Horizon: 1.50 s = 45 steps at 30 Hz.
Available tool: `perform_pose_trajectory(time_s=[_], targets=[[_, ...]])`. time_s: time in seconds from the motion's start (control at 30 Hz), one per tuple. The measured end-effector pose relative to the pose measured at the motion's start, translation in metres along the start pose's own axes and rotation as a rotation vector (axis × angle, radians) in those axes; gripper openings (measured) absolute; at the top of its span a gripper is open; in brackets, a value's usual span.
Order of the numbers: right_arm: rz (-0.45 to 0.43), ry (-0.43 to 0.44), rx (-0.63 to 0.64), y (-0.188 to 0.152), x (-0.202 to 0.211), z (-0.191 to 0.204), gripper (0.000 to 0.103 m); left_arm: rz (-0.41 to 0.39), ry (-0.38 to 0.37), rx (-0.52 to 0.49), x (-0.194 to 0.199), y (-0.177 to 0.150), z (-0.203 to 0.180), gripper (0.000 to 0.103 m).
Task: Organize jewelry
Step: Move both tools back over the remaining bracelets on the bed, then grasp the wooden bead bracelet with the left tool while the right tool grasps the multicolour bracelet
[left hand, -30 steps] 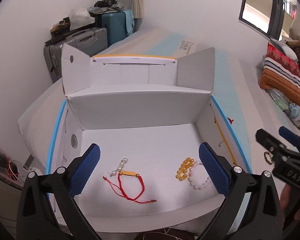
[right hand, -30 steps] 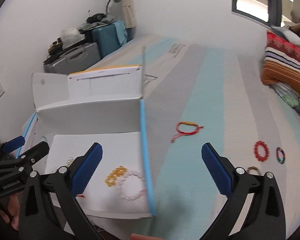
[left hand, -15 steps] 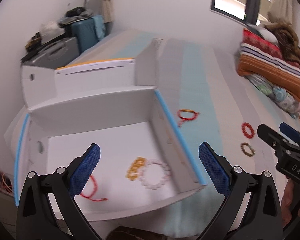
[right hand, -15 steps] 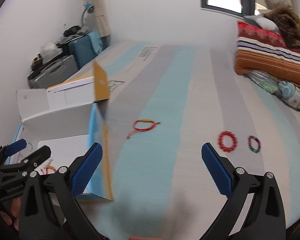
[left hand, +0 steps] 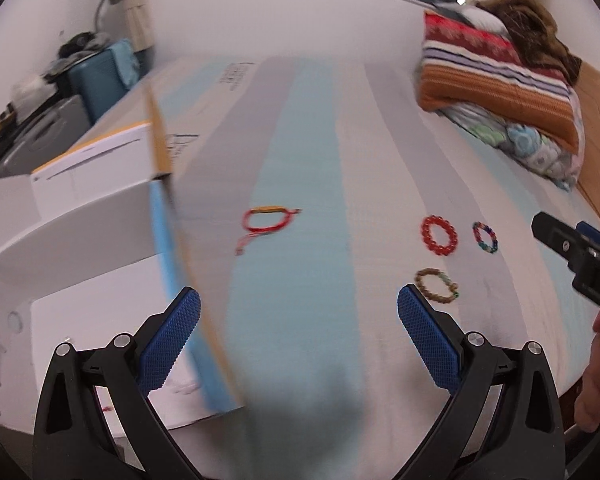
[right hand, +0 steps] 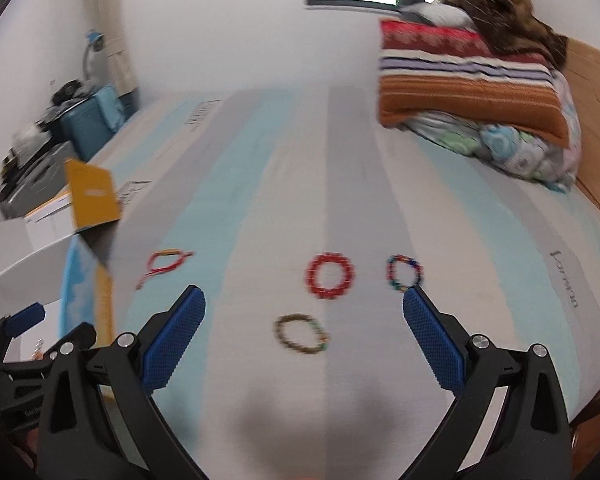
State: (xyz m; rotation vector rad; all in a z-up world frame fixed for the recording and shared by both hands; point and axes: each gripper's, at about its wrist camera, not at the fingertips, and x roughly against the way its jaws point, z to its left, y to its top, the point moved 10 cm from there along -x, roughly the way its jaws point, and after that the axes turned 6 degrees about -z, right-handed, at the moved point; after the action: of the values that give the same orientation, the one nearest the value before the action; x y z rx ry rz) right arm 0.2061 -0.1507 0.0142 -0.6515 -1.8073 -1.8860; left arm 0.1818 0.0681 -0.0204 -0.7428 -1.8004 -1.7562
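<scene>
On the striped bed lie a red cord bracelet (left hand: 266, 219) (right hand: 165, 263), a red bead bracelet (left hand: 439, 235) (right hand: 330, 275), a multicolour bead bracelet (left hand: 485, 237) (right hand: 405, 274) and a brown bead bracelet (left hand: 437, 285) (right hand: 300, 333). The white cardboard box (left hand: 80, 216) (right hand: 28, 248) stands at the left. My left gripper (left hand: 299, 320) is open and empty beside the box's right wall. My right gripper (right hand: 304, 314) is open and empty, with the brown bracelet between its fingers' line of sight.
Folded striped blankets and bedding (right hand: 472, 80) are stacked at the far right by a wooden headboard (right hand: 596, 92). Suitcases (left hand: 80, 92) stand by the wall at far left. The right gripper's body (left hand: 580, 252) shows at the left view's right edge.
Both grippers have swung to the right, away from the box interior and over the bed. The loose bracelets have come into view. Both stay open.
</scene>
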Motion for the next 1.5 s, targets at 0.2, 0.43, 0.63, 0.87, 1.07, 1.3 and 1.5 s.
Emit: perform_pose_trajectory(time_s=[0.2,0.43,0.63,0.87,1.07,1.3,1.5], targets=[[0.007,-0.062,-0.044,0.009,-0.032,-0.06,0.095,0.044,-0.034,-0.061,-0.046,0.001,-0.05,0.097],[0.106,-0.078,-0.107,-0.005,-0.097,-0.11,0.078,0.093,-0.072,-0.136,-0.106,-0.007,-0.099,0.097],[0.194,-0.095,-0.089,-0.021,-0.153,-0.127,0.077,0.153,-0.126,-0.175,-0.15,-0.028,-0.134,0.097],[0.269,-0.063,-0.16,-0.047,-0.193,-0.143,0.077,0.193,-0.132,-0.189,-0.179,-0.049,-0.138,0.097],[0.267,-0.107,-0.18,-0.053,-0.203,-0.153,0.076,0.177,-0.128,-0.182,-0.184,-0.054,-0.133,0.097],[0.299,-0.136,-0.145,-0.062,-0.214,-0.149,0.058,0.154,-0.118,-0.205,-0.184,-0.057,-0.13,0.095],[0.306,-0.161,-0.115,-0.067,-0.219,-0.147,0.051,0.15,-0.103,-0.206,-0.182,-0.057,-0.127,0.083]])
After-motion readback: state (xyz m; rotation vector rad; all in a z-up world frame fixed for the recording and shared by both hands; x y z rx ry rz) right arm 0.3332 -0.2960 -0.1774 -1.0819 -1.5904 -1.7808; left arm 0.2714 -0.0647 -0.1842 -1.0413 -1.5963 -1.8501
